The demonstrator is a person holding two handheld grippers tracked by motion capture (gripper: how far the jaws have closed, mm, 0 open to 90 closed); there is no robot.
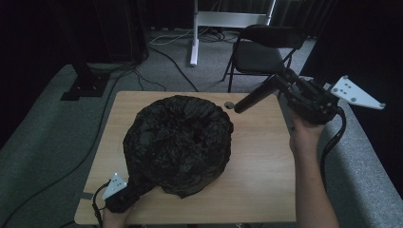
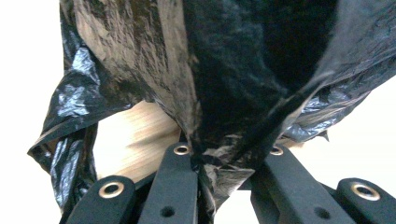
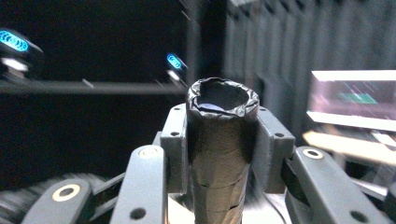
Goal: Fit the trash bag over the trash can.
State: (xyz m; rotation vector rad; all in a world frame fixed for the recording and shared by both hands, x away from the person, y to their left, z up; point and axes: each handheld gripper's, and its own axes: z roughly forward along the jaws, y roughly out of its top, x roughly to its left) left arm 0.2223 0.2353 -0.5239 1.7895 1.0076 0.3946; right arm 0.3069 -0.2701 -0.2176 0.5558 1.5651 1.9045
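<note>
A big, crinkly, shiny black plastic bag [image 1: 179, 142] sits puffed up on the wooden tabletop [image 1: 259, 161]. The left gripper [image 2: 229, 161] jaws pinch its edge; the right gripper [image 3: 222, 140] jaws squeeze a black roll of bags [image 3: 219, 158].

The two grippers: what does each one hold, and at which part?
The left gripper pinches the black plastic bag at its near edge. The right gripper clamps the black tube around one end.

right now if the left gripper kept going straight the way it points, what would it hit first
The black bag. The left gripper points up-table with its jaws already pinched on the bag's near edge, so pushing on would probably just drive into the rest of the heap. How solid the heap is can't be told.
</note>
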